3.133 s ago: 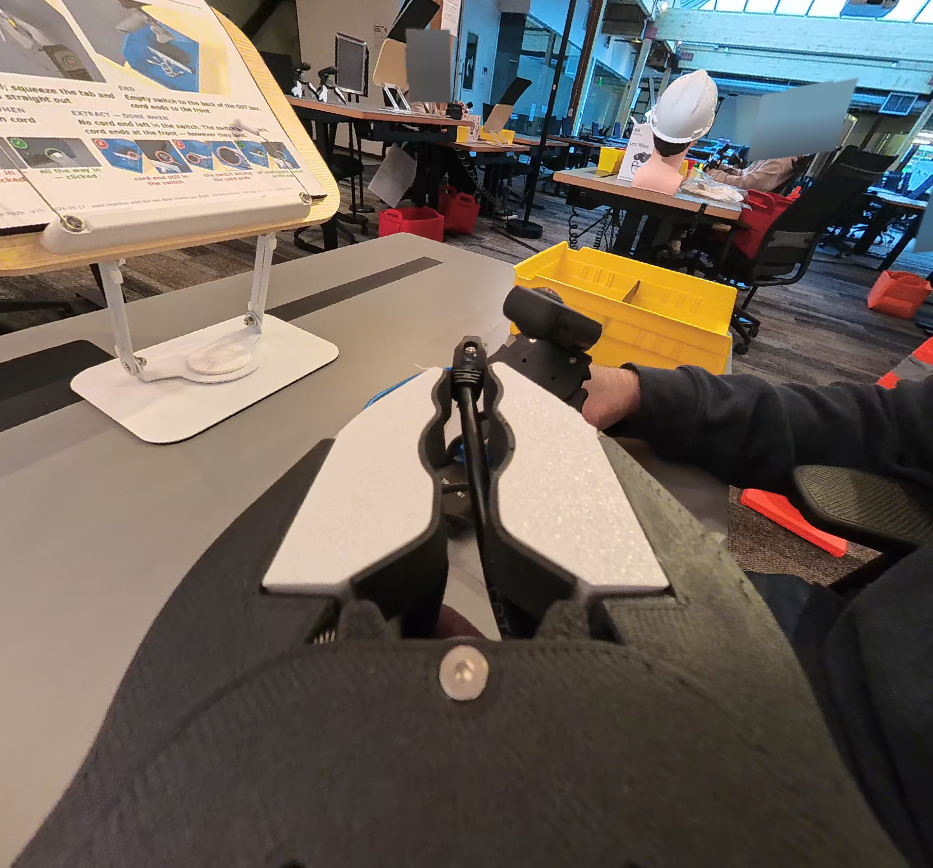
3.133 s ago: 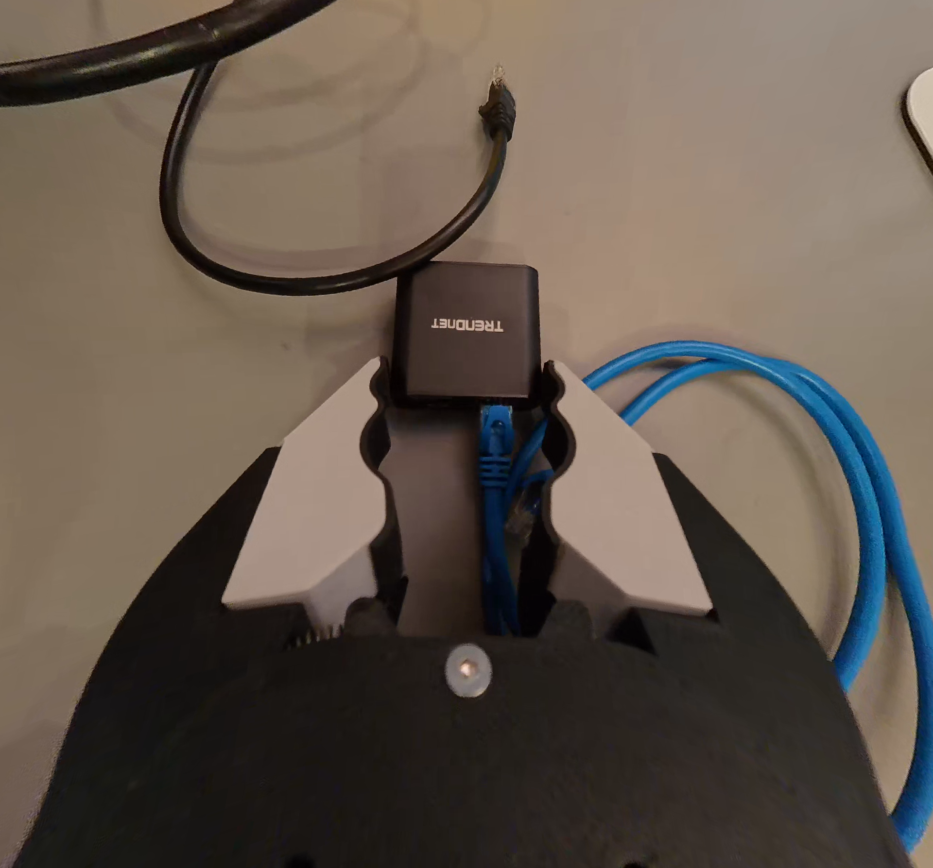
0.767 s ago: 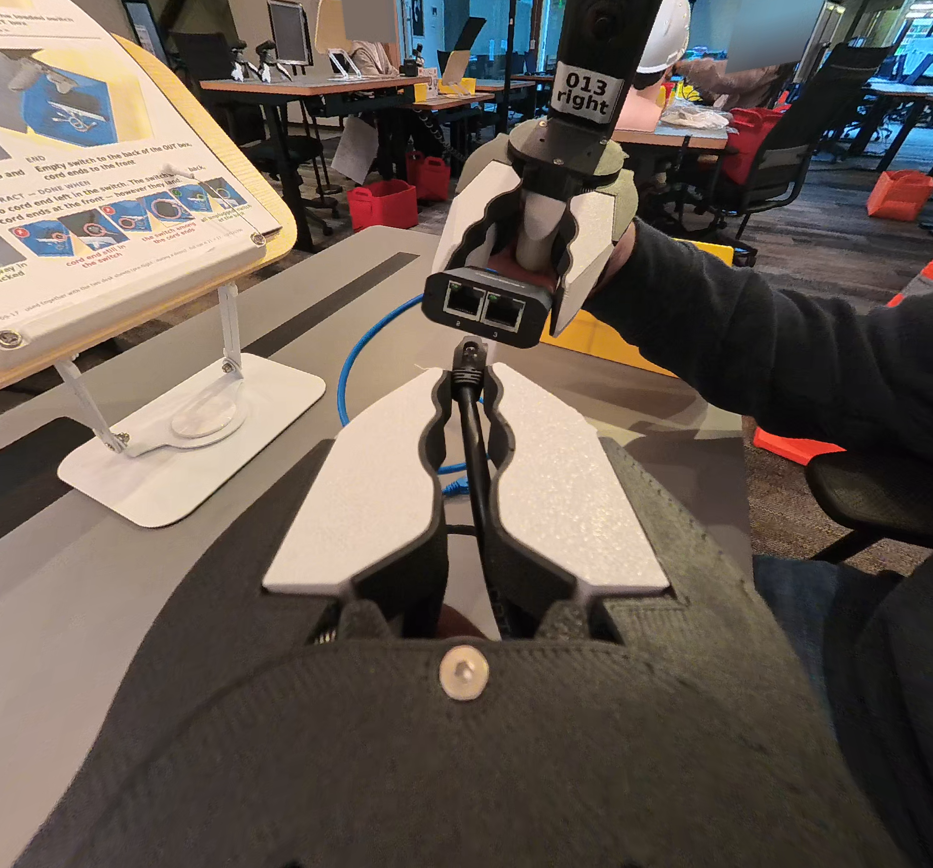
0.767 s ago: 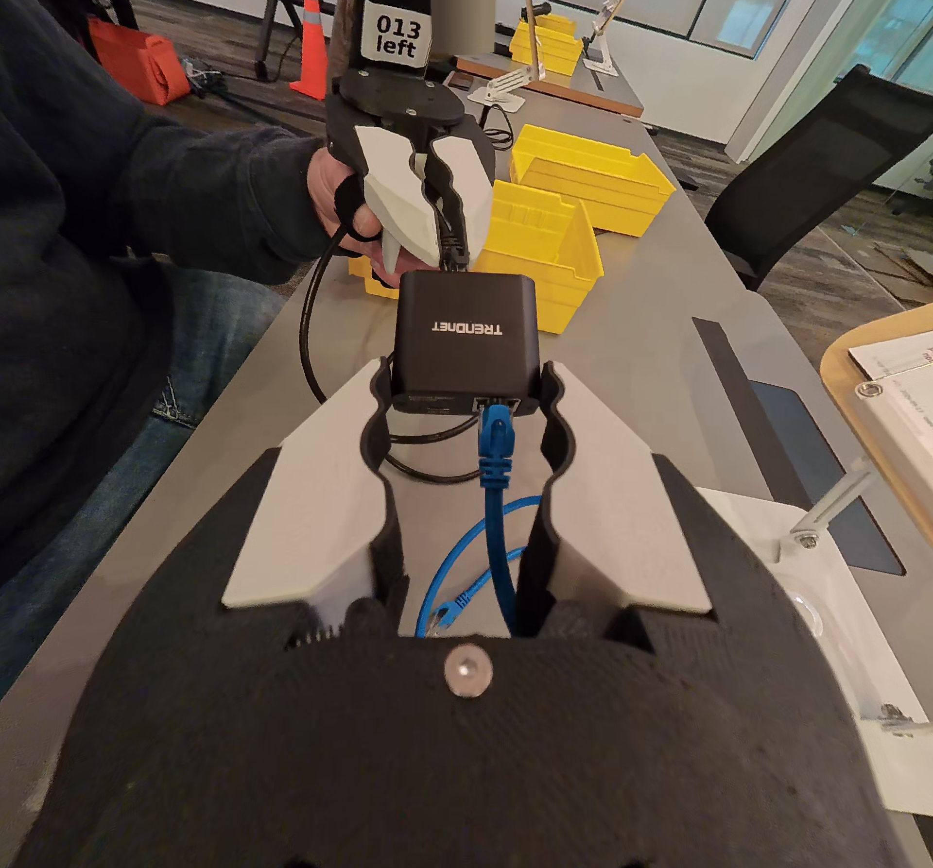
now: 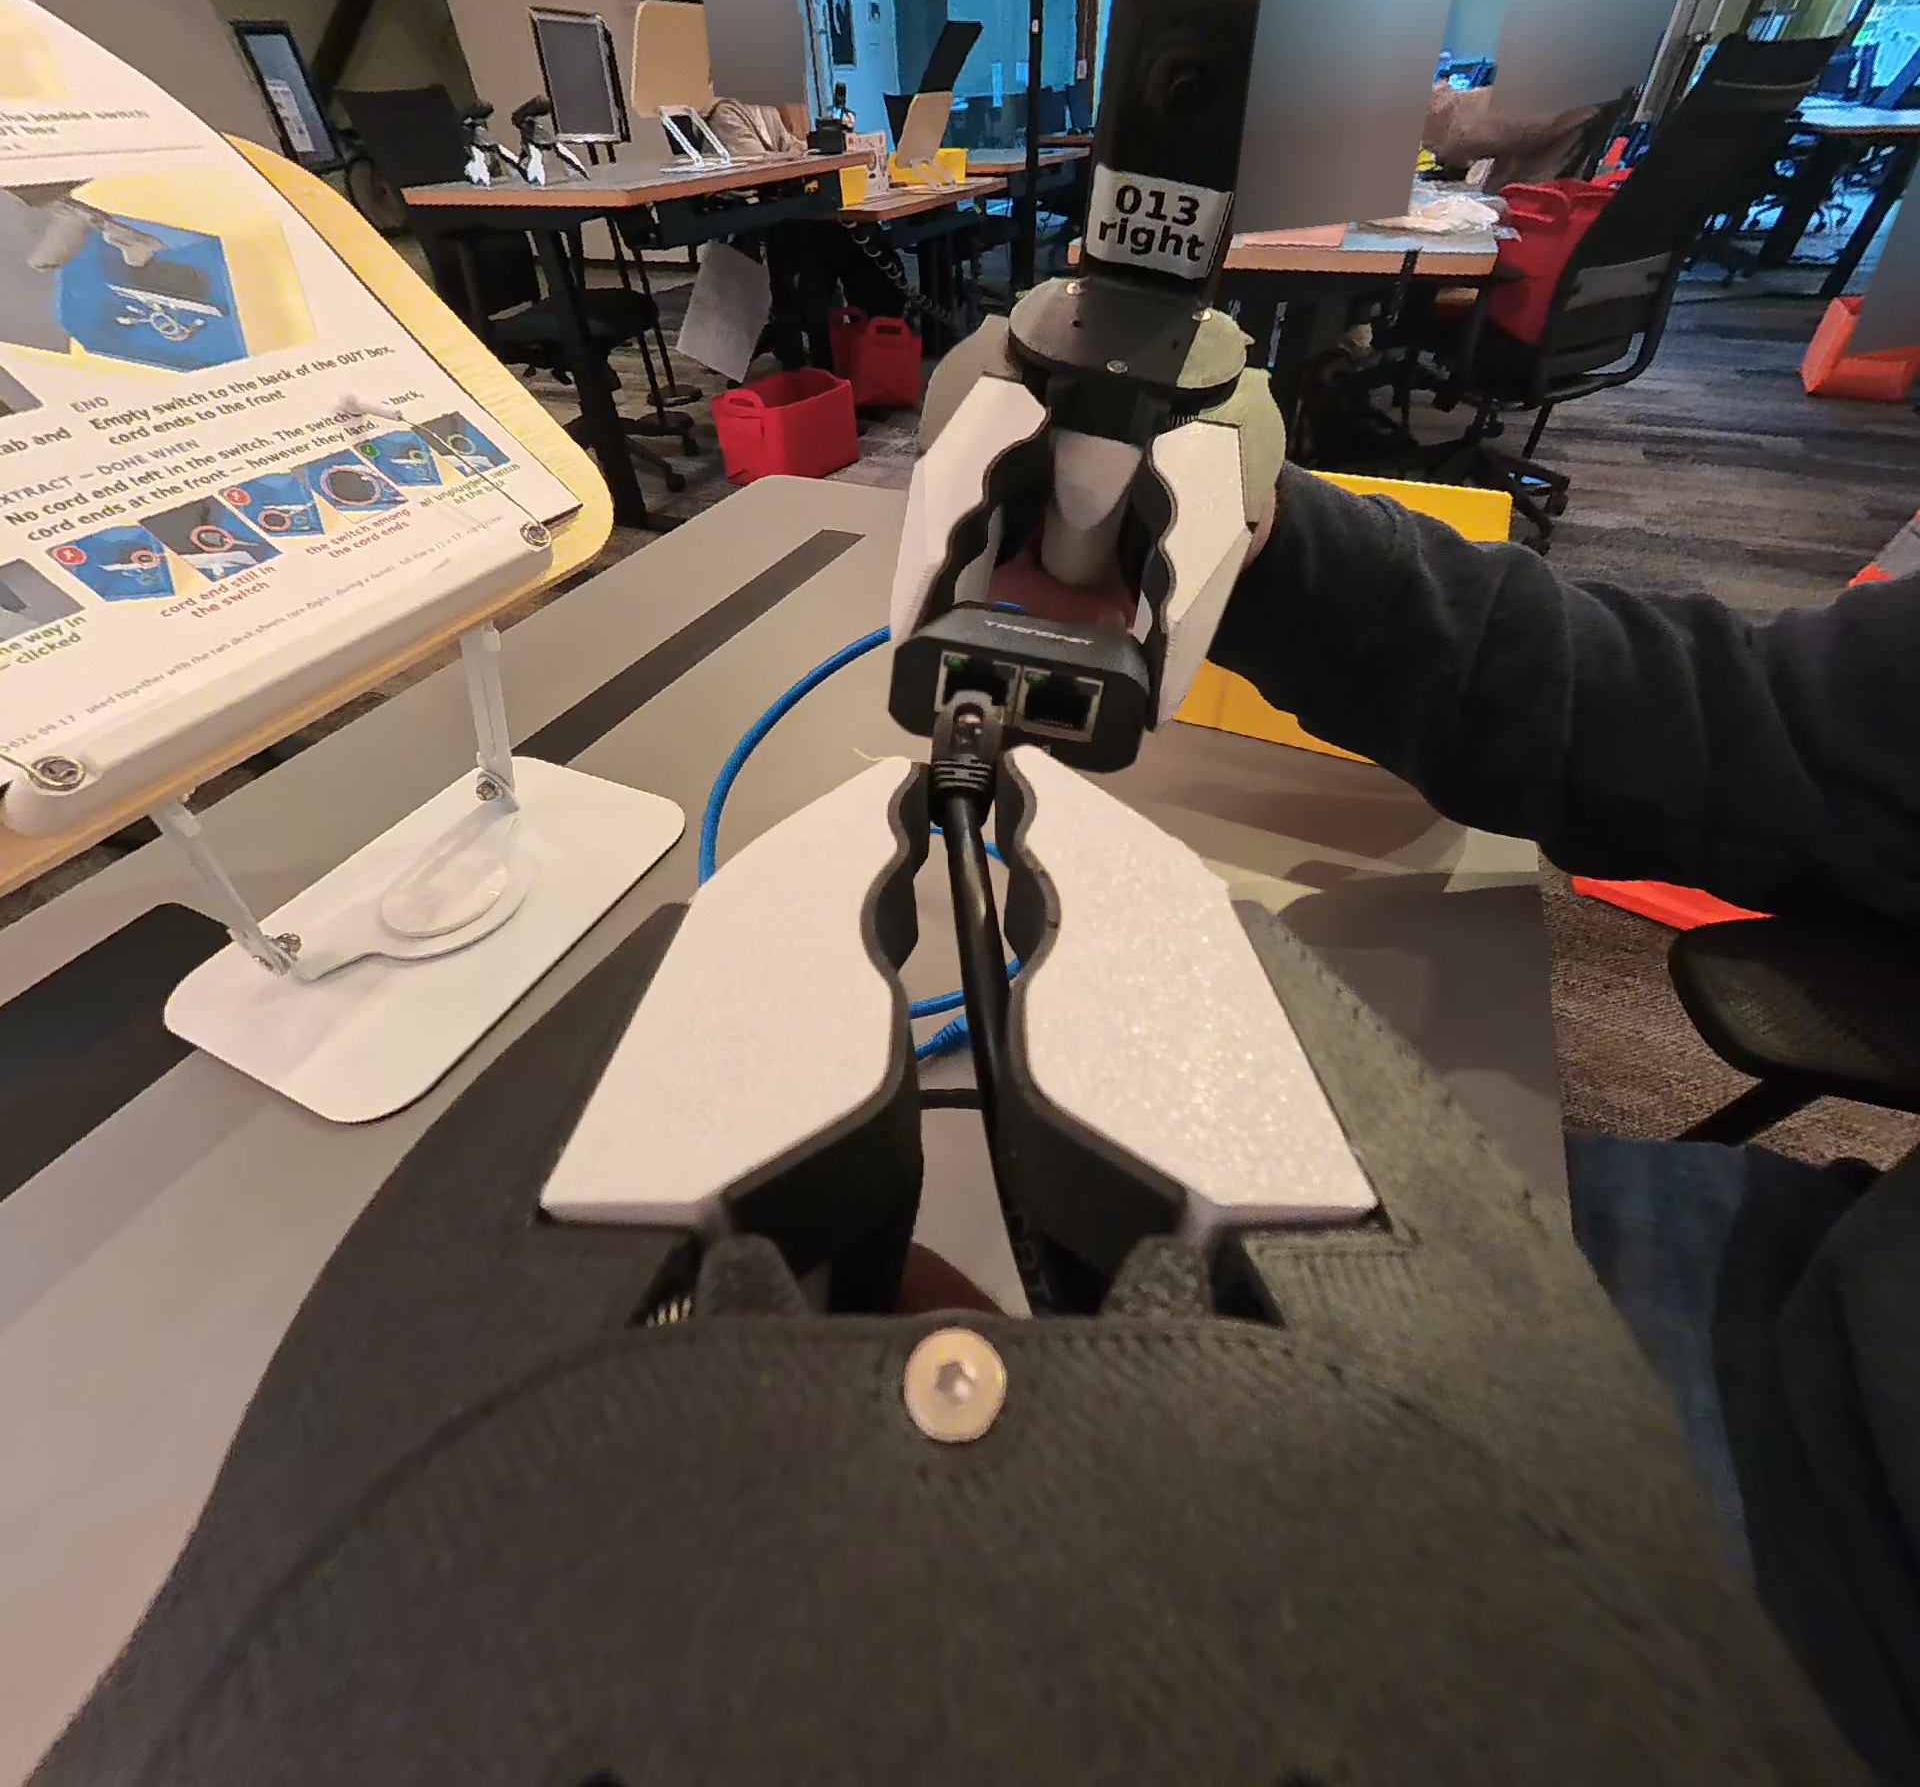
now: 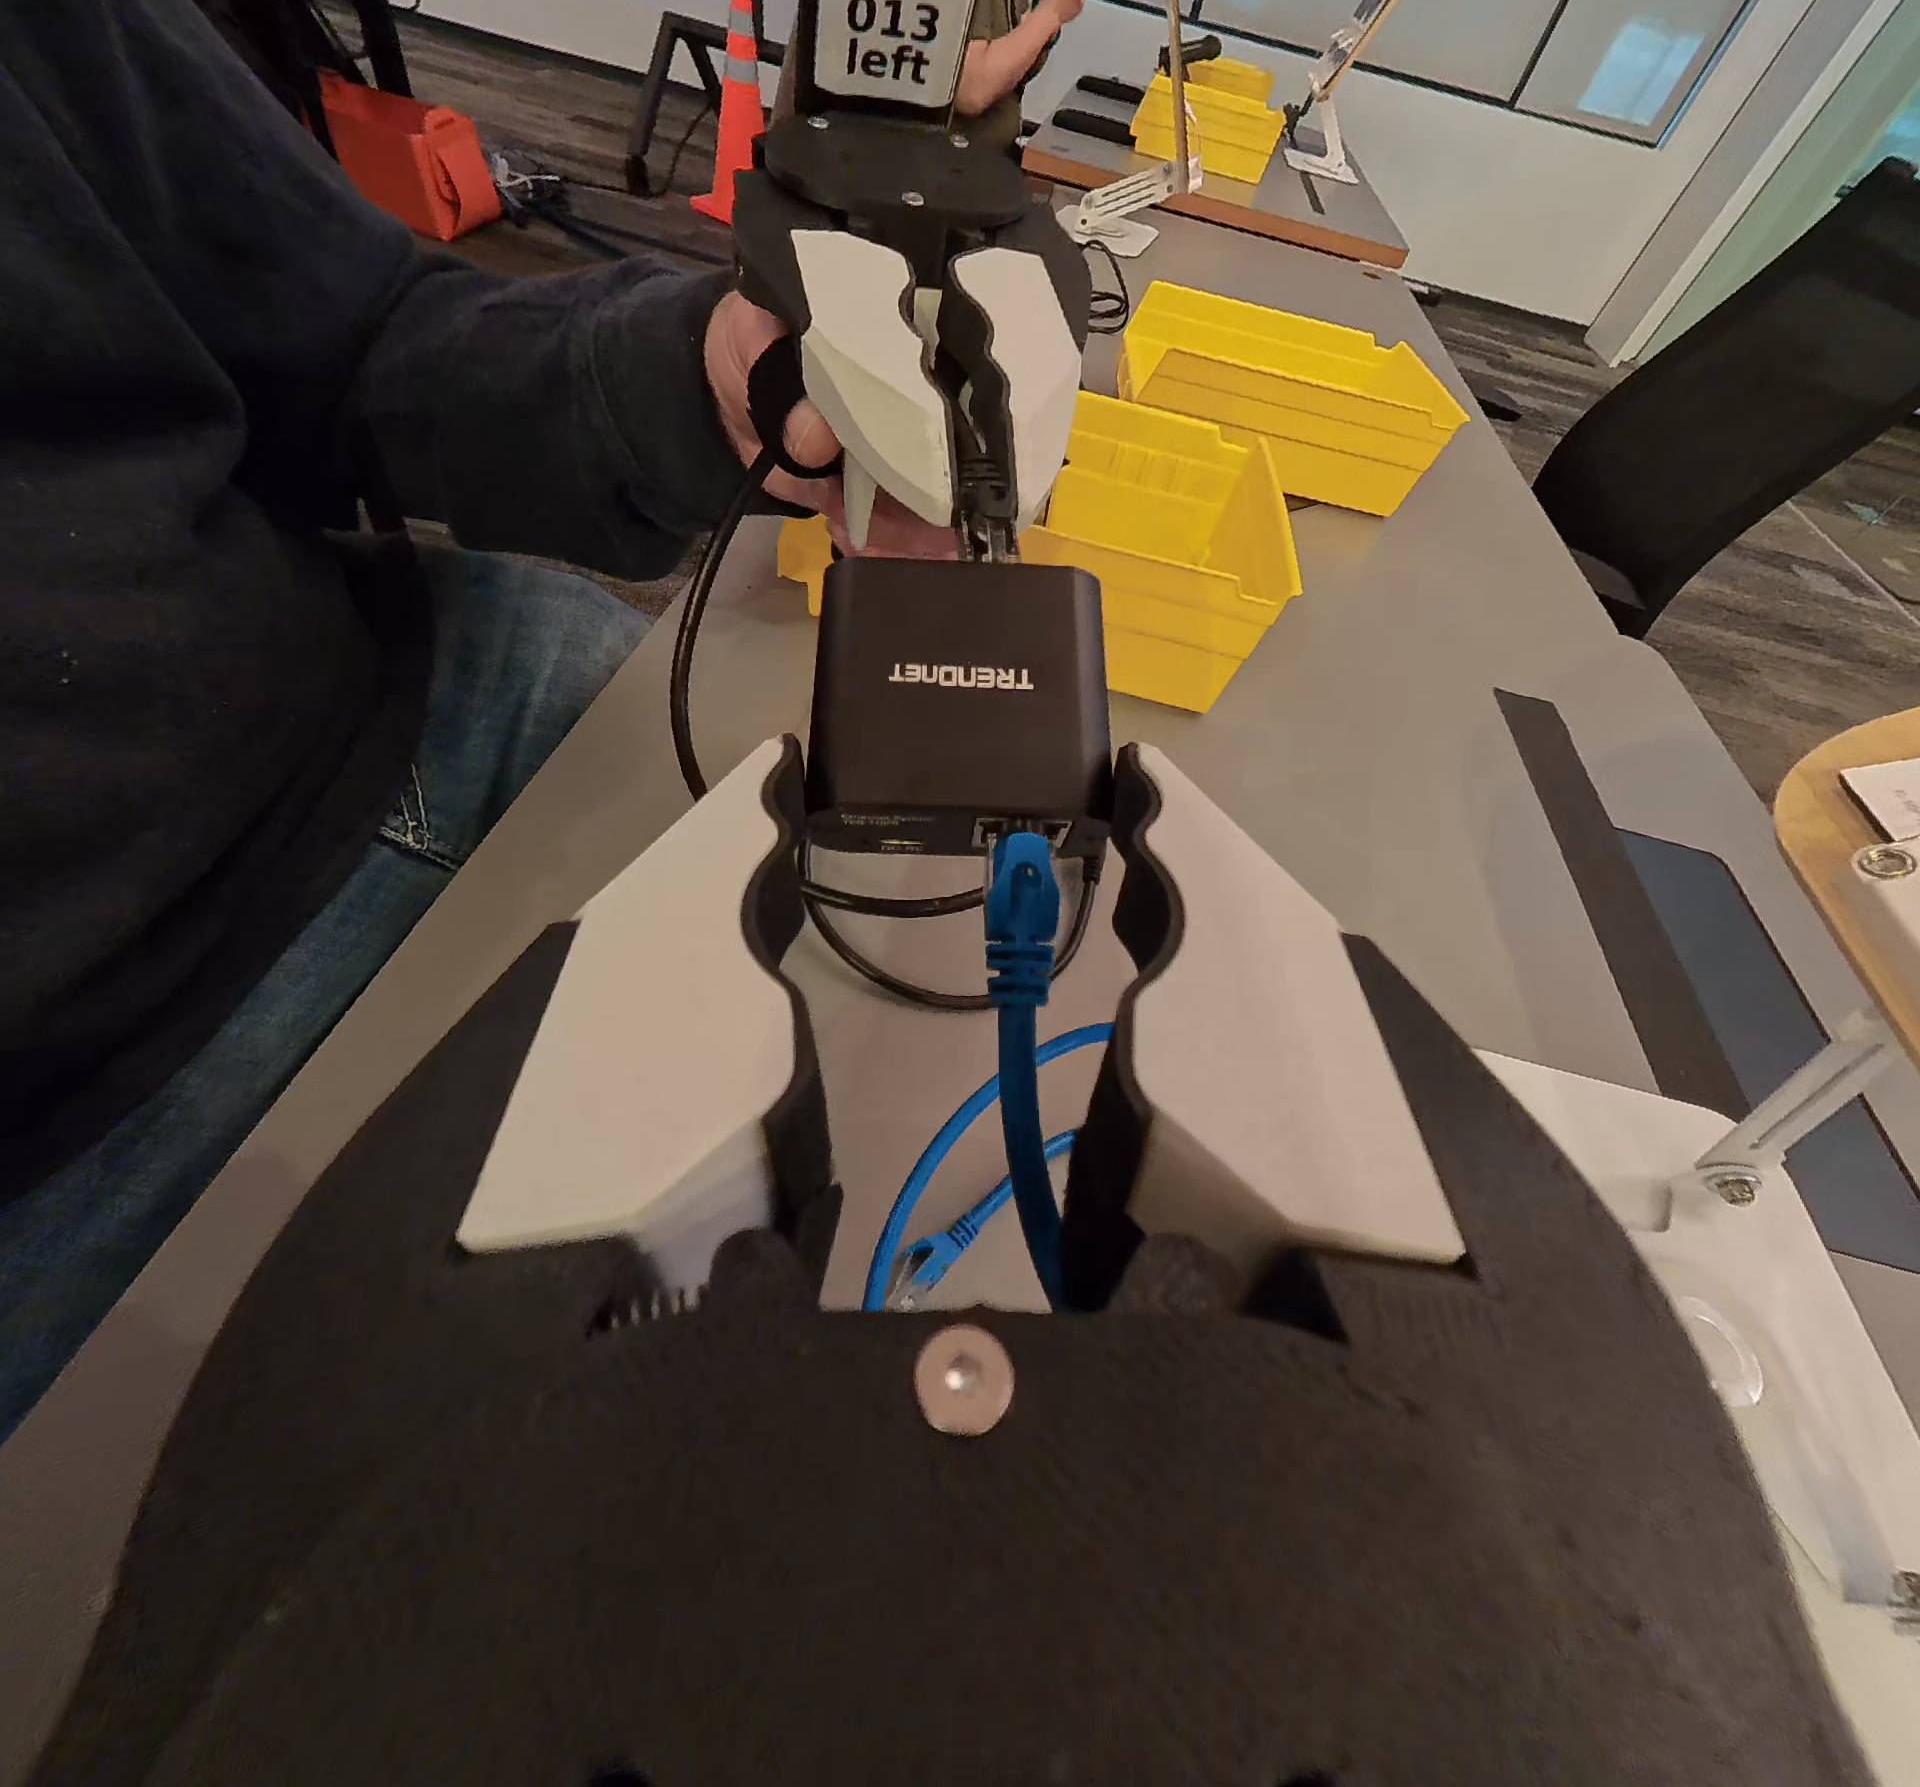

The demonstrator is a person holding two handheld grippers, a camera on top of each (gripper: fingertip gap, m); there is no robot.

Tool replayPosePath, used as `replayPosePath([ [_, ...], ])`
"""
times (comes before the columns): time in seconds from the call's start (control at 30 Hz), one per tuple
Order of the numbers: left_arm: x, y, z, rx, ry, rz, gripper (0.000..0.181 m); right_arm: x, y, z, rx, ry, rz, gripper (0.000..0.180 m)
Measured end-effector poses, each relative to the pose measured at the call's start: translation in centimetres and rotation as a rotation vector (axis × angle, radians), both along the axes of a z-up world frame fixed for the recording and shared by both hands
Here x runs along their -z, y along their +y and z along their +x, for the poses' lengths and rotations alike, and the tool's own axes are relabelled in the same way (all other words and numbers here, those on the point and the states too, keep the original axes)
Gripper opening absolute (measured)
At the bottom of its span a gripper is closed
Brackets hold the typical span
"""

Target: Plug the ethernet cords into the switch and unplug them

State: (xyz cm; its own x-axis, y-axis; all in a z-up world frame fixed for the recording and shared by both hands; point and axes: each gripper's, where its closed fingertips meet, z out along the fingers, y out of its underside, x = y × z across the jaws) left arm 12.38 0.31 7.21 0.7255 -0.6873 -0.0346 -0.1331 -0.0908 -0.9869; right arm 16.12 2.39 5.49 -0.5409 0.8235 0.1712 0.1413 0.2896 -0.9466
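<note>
Switch, a small black plastic box (image 5: 1023, 698), hangs above the desk (image 5: 665, 594) gripped by right tongs (image 5: 1039, 641); at 6 o'clock, left tongs (image 5: 961, 781) pinch the black ethernet cord (image 5: 977, 906), plug entering its left port lengthwise.

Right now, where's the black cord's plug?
In the left wrist view the black plug sits just past the left claw, entering the left port of the switch, which the right claw holds.

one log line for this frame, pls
left hand-held gripper: shut on black cord | plug at switch left port | right hand-held gripper: shut on switch | blue cord: plugged in
</note>
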Motion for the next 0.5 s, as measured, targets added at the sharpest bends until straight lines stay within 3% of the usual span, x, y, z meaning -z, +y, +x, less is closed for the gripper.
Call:
replayPosePath([
  [0.5, 0.68, -0.16, 0.76, 0.016, 0.066, 0.008, 0.012, 0.81, -0.73, 0.11, -0.040, -0.096, 0.014, 0.059],
])
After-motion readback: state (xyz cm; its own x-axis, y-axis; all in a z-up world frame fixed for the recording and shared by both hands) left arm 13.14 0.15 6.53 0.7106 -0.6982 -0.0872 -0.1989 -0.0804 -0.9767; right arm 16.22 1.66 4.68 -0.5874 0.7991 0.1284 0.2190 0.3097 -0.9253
